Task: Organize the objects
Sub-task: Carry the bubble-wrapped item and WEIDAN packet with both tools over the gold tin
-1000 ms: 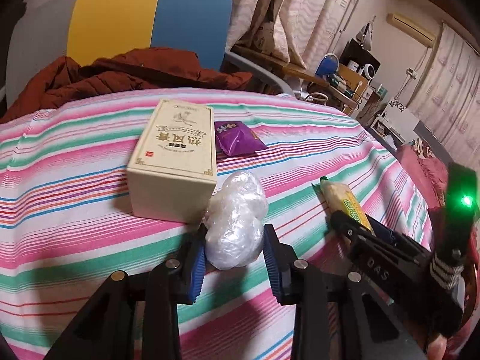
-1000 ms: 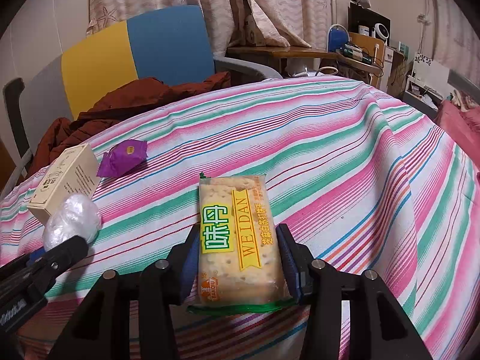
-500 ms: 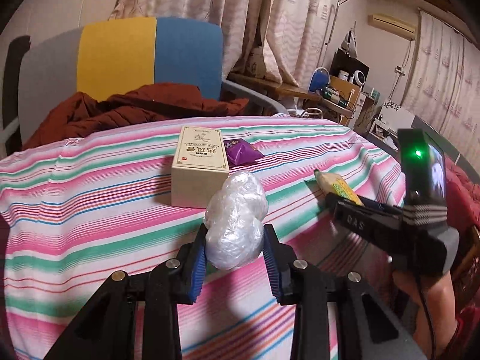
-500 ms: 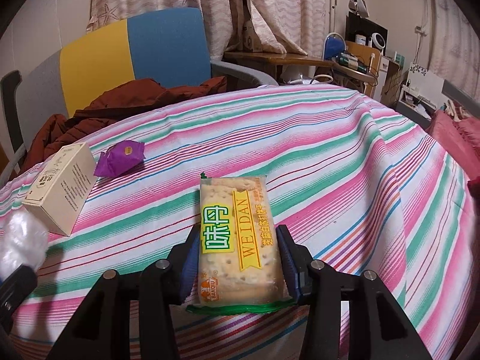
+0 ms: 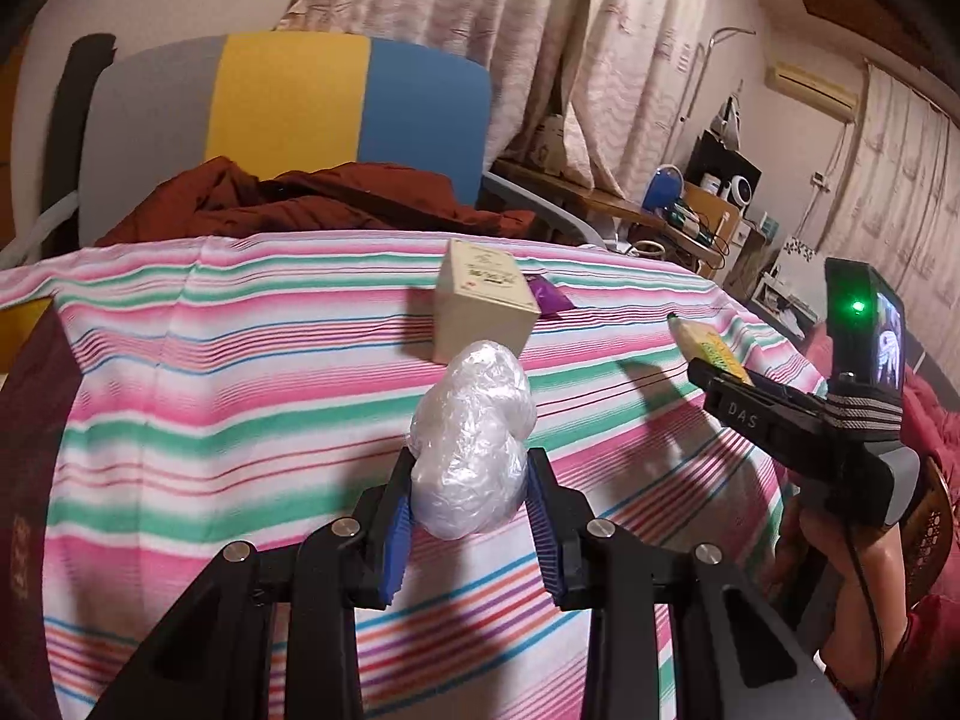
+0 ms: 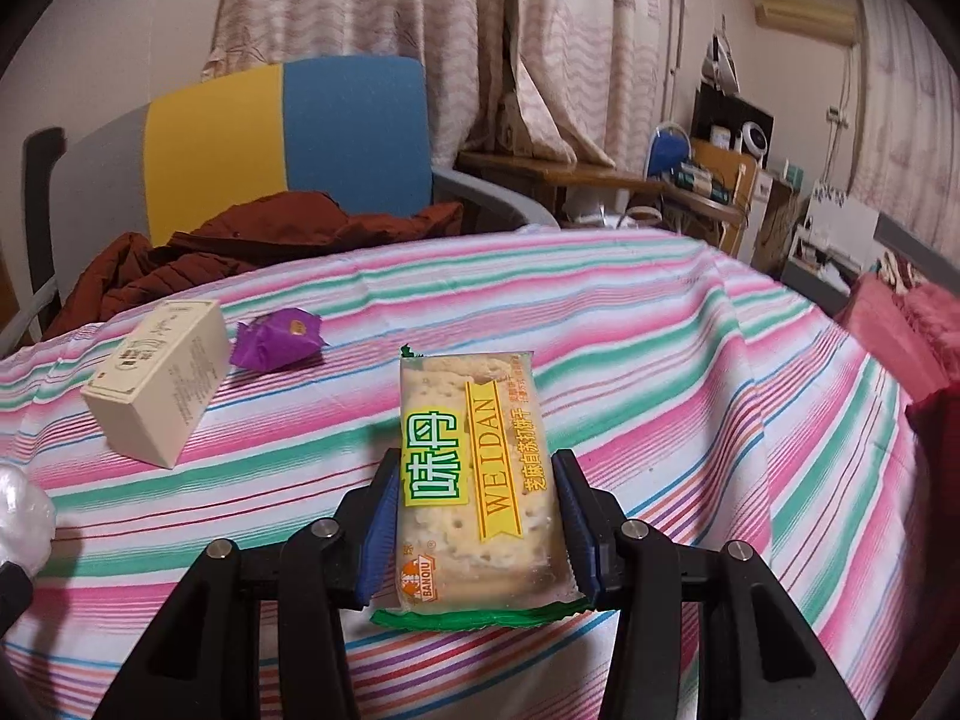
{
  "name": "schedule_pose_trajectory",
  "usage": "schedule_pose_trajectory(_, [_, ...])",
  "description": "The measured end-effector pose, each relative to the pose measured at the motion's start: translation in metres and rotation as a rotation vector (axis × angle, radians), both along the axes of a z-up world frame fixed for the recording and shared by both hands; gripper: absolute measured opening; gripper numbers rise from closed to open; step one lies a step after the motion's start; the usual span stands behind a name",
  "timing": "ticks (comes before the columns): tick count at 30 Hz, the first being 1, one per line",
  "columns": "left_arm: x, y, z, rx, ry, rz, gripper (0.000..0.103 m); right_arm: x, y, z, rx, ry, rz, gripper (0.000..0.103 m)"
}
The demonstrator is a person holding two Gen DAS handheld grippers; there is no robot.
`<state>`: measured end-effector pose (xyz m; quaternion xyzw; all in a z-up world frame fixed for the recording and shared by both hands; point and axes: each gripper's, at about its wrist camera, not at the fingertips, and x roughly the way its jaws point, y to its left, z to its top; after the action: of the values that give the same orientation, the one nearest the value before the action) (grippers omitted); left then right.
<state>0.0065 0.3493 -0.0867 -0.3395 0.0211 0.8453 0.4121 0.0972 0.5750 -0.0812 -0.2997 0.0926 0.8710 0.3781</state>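
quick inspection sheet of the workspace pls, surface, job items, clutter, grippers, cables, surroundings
surface: table under a striped tablecloth, pink, green and white, creased.
job's things: beige box lying flat; purple wrapped candy just right of it, contact unclear; cracker packet and plastic-wrapped bundle both held off the cloth.
clutter: dark red object at the table's left edge, kind unclear.
grippers: left gripper shut on the plastic-wrapped bundle; right gripper shut on the cracker packet.
cables: a thin black cable runs past the person's right hand; none on the table.
surroundings: yellow, blue and grey chair with a rust-brown jacket on it, curtains, cluttered side desk.
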Motion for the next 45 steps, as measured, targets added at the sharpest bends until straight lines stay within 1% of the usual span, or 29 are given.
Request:
schedule_pose_trajectory(4, [-0.002, -0.016, -0.002, 0.022, -0.024, 0.021, 0.034, 0.003, -0.014, 0.006, 0.038, 0.013, 0.029, 0.049])
schedule_pose_trajectory(8, [-0.005, -0.026, -0.003, 0.044, -0.049, 0.040, 0.034, 0.010, -0.022, 0.009, 0.029, 0.035, 0.044, 0.049])
schedule_pose_trajectory(12, [-0.003, -0.034, -0.006, 0.054, -0.063, 0.037, 0.034, 0.019, -0.029, 0.012, -0.027, 0.060, 0.069, 0.049])
schedule_pose_trajectory(20, [0.003, -0.048, -0.006, 0.070, -0.072, 0.028, 0.034, 0.041, -0.062, 0.013, -0.190, 0.103, 0.125, 0.049])
schedule_pose_trajectory(25, [0.005, -0.064, -0.008, 0.093, -0.101, 0.045, 0.034, 0.042, -0.094, 0.011, -0.238, 0.107, 0.181, 0.049])
schedule_pose_trajectory(26, [0.009, -0.068, -0.008, 0.090, -0.096, 0.047, 0.034, 0.042, -0.100, 0.011, -0.242, 0.107, 0.192, 0.049])
schedule_pose_trajectory(27, [0.013, -0.071, -0.006, 0.082, -0.084, 0.048, 0.034, 0.042, -0.106, 0.011, -0.246, 0.106, 0.204, 0.049])
schedule_pose_trajectory(28, [0.019, -0.078, -0.002, 0.093, -0.069, 0.038, 0.034, 0.041, -0.111, 0.012, -0.251, 0.105, 0.216, 0.049])
schedule_pose_trajectory(32, [0.036, -0.100, 0.010, 0.140, -0.060, 0.004, 0.034, 0.038, -0.130, 0.014, -0.273, 0.107, 0.261, 0.049])
schedule_pose_trajectory(36, [0.049, -0.127, 0.026, 0.169, -0.035, -0.006, 0.034, 0.032, -0.150, 0.015, -0.288, 0.101, 0.309, 0.049])
schedule_pose_trajectory(41, [0.058, -0.158, 0.039, 0.190, -0.013, 0.020, 0.034, 0.025, -0.181, 0.023, -0.301, 0.101, 0.392, 0.049])
schedule_pose_trajectory(45, [0.058, -0.189, 0.047, 0.209, -0.014, 0.067, 0.034, 0.016, -0.207, 0.031, -0.312, 0.115, 0.456, 0.049])
